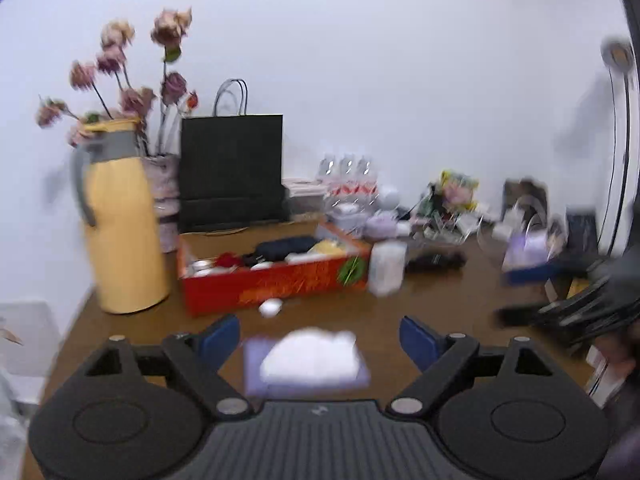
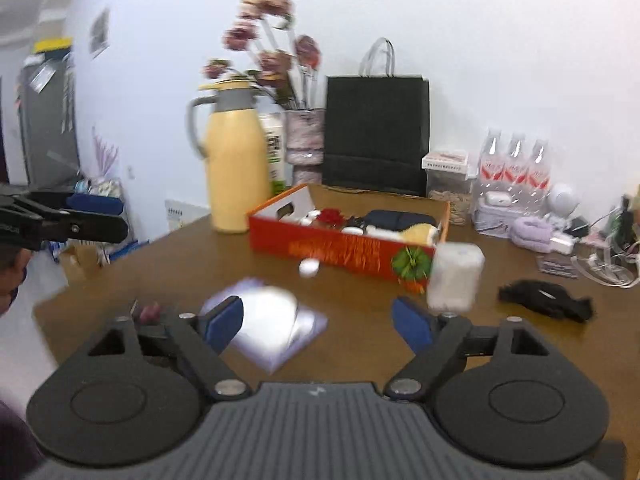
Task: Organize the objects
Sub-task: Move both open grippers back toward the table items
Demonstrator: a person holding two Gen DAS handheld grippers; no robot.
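Handling the tissue pack calls for a light touch: judged from its look, it is a flat, soft, lavender-wrapped packet with white tissue showing on top, light in weight, easily crushed, and probably slick on its film wrapper. It lies flat on the desk, close in front of both cameras and well short of the red box, which stands open-topped and already holds several small items. Blur prevents reading any print on the pack.

Grip recommendation: close across the short sides at mid-length, low on the wrapper rather than on the loose white tissue, which would likely pull free.

Orientation: in the left wrist view the long axis of the pack runs left to right, roughly square to the fingers. In the right wrist view the pack sits cornerwise, one corner pointing toward the camera.

Left hand-held gripper: jaws spread wide, nothing held; the pack appears between the blue pads but is not touched. Right hand-held gripper: jaws likewise wide, nothing held.

Other loose items: a small white case just in front of the box, and a white block at its right end.
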